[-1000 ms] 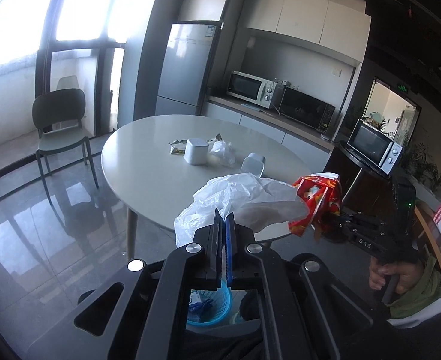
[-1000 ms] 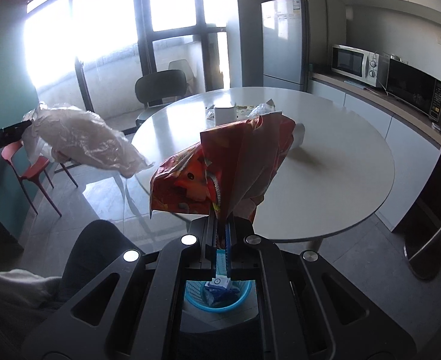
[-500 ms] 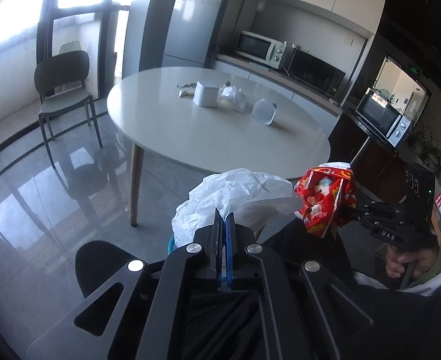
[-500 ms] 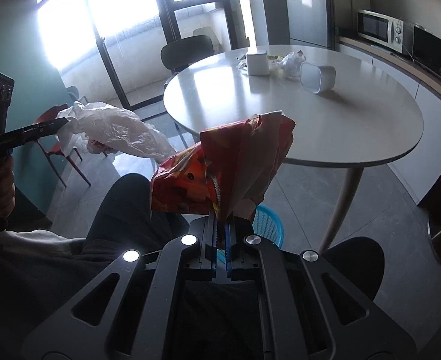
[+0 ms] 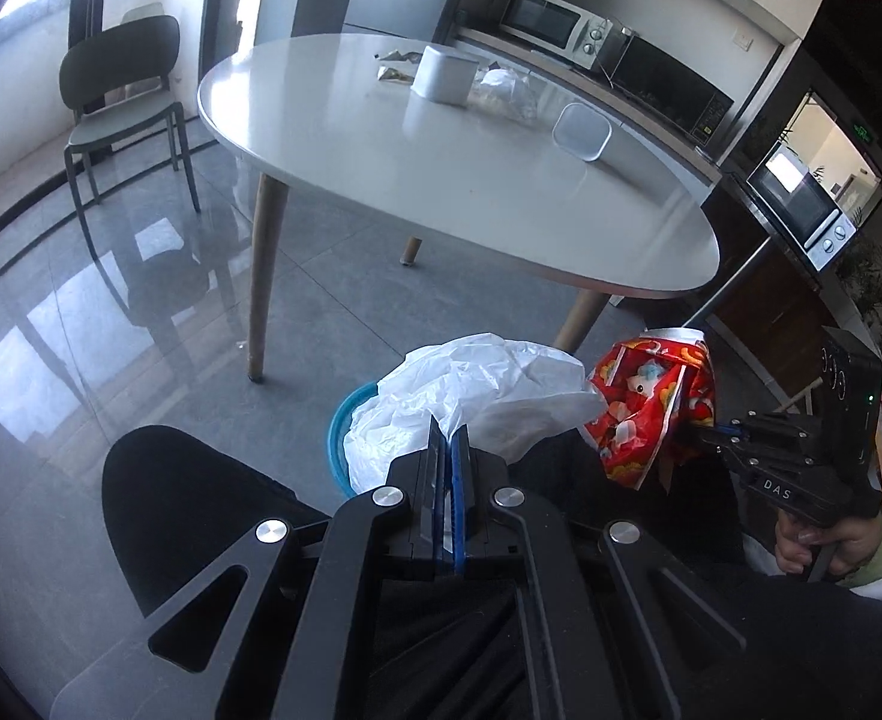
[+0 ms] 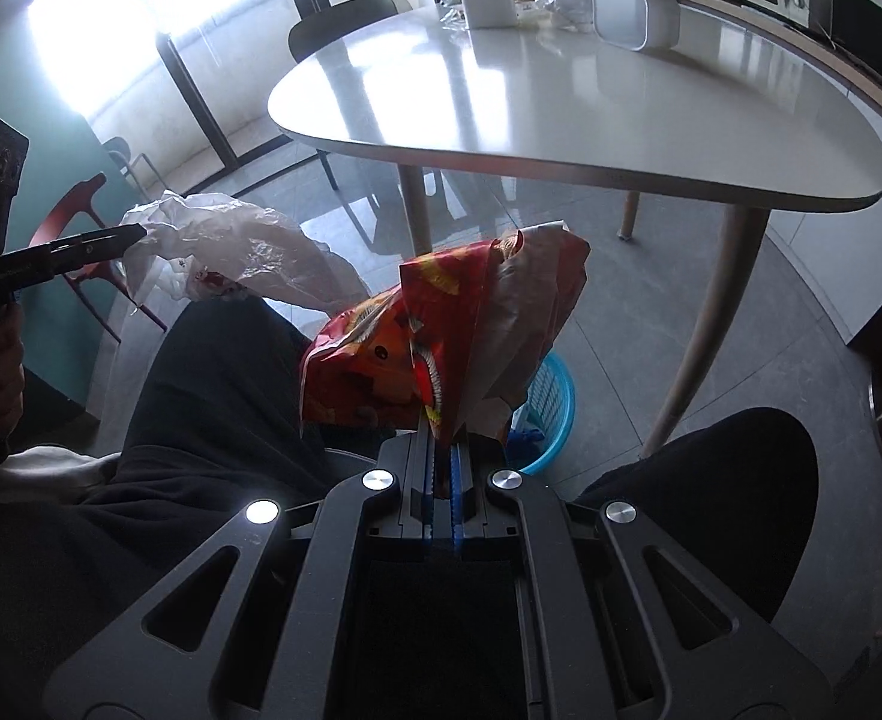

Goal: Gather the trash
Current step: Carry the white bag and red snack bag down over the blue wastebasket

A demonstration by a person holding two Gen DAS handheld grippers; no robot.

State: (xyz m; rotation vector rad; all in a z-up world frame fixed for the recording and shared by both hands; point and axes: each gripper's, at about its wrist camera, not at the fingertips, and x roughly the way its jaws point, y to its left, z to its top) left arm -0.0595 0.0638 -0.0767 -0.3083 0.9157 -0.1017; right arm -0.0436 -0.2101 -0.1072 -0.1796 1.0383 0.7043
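The left gripper (image 5: 448,438) is clenched on a crumpled white bag (image 5: 477,396), which hangs over the blue basket (image 5: 345,420) on the floor beside the person's knee (image 5: 171,480). The right gripper (image 6: 444,444) pinches a red snack wrapper (image 6: 441,324), held up in the air just in front of the same basket (image 6: 552,414), whose rim peeks out behind it. In the left view the wrapper (image 5: 651,414) sits just right of the white bag, near it but seemingly not touching. More litter stays on the round table (image 5: 441,180): a white box (image 5: 446,75), flat wrappers (image 5: 394,73) beside it, a clear crumpled bag (image 5: 504,90), and a tub (image 5: 582,133) lying on its side. A dark chair (image 5: 120,96) stands by the window.
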